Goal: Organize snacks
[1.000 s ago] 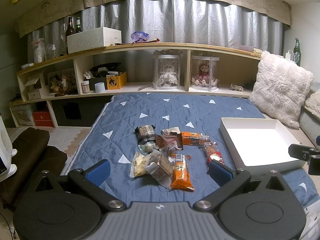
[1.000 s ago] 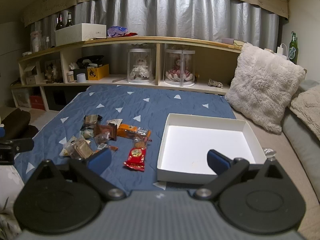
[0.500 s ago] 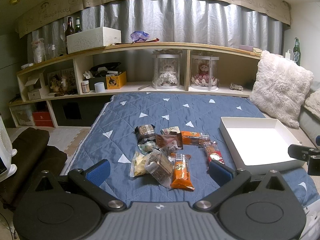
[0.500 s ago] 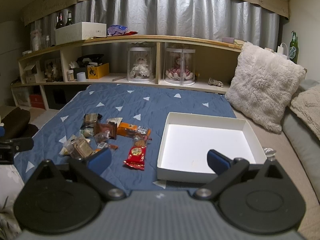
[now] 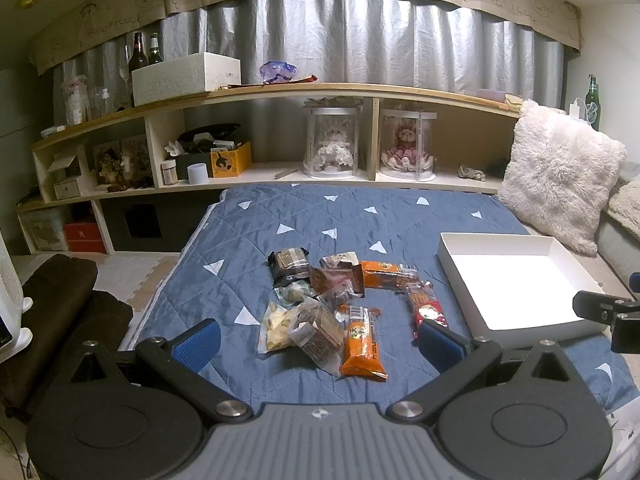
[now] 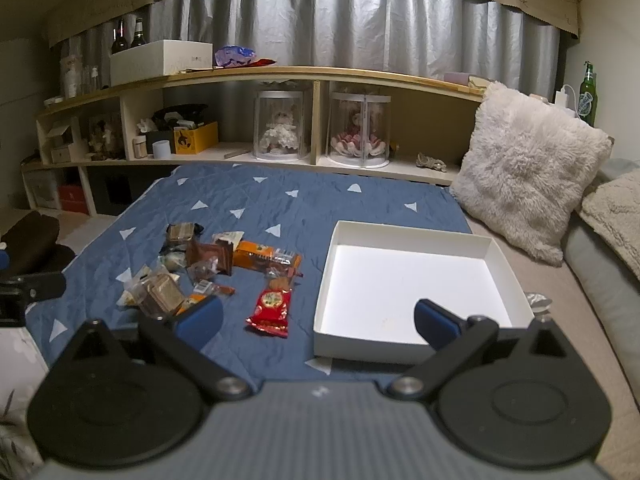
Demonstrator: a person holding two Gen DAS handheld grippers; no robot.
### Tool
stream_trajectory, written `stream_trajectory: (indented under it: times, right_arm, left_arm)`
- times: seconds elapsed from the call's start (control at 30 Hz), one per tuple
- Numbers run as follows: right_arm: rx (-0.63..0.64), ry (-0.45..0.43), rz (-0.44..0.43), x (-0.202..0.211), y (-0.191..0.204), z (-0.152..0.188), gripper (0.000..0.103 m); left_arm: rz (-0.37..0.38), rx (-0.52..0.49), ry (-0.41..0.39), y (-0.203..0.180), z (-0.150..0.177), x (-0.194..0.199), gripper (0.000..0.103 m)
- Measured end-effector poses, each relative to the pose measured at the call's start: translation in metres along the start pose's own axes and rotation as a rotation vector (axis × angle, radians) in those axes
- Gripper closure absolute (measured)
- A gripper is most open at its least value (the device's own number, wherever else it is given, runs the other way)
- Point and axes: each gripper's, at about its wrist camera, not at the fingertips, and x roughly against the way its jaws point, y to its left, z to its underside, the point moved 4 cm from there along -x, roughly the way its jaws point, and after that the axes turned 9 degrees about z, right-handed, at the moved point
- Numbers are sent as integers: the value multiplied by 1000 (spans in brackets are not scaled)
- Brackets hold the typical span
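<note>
On the blue quilt (image 5: 304, 220) a pile of snack packets (image 5: 328, 300) lies loose, an orange bar (image 5: 362, 342) nearest the left gripper (image 5: 320, 340), a red packet (image 6: 272, 306) at the pile's edge toward the white box (image 6: 416, 276); the box sits beside the pile, nothing in it; both the left gripper and the right gripper (image 6: 316, 318) hover with fingers spread wide, holding nothing.

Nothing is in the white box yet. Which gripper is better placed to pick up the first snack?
Left, probably. The left gripper, open, faces the snack pile with the orange packet between its fingers. The right gripper, also open, points between the red packet and the empty white box.
</note>
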Motion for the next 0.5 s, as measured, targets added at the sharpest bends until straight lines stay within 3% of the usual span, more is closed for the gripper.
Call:
stream_trajectory:
  times: [0.5]
  right_arm:
    - [4,4,1,-1,1,-1,1]
  left_arm:
    - [0,0,1,0,0,0,0]
